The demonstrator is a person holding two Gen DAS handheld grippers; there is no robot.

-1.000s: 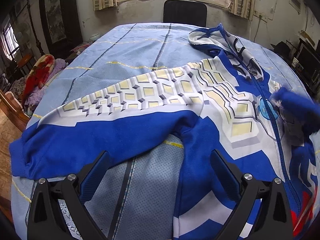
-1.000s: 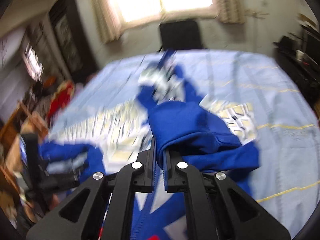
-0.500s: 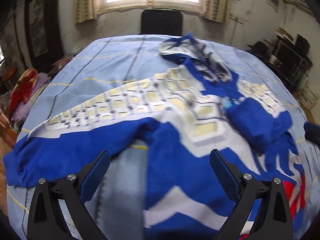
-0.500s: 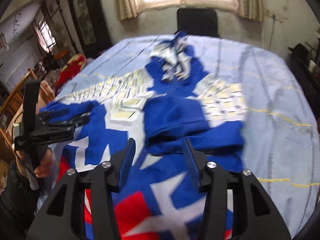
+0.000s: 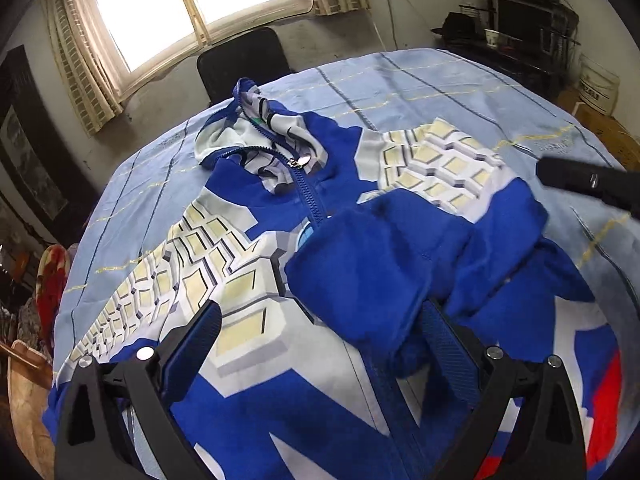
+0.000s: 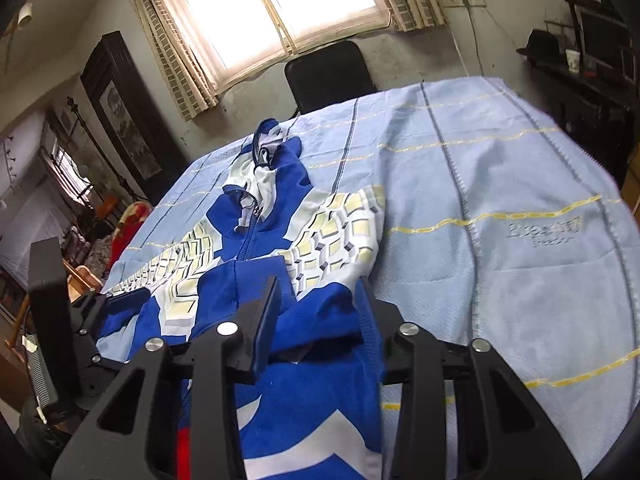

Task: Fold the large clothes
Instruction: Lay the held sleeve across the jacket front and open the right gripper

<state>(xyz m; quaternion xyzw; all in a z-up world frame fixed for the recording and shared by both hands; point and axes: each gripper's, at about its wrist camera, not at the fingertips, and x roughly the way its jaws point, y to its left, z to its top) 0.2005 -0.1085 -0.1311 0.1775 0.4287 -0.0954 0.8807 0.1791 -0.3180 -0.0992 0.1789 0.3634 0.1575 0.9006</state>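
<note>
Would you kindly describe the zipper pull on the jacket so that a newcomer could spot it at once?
Start at the light blue bedsheet under the window, where a blue and white hooded jacket lies face up. Follow its blue front zipper toward the hood. The zipper pull sits at the zipper's top, a small shiny silver oval, the only metallic spot on the cloth.

A blue-and-white zip-up hooded jacket (image 5: 280, 248) lies on the light blue striped bedsheet (image 6: 500, 208), hood toward the black chair (image 6: 328, 76) beneath the window (image 6: 272, 4).
</note>
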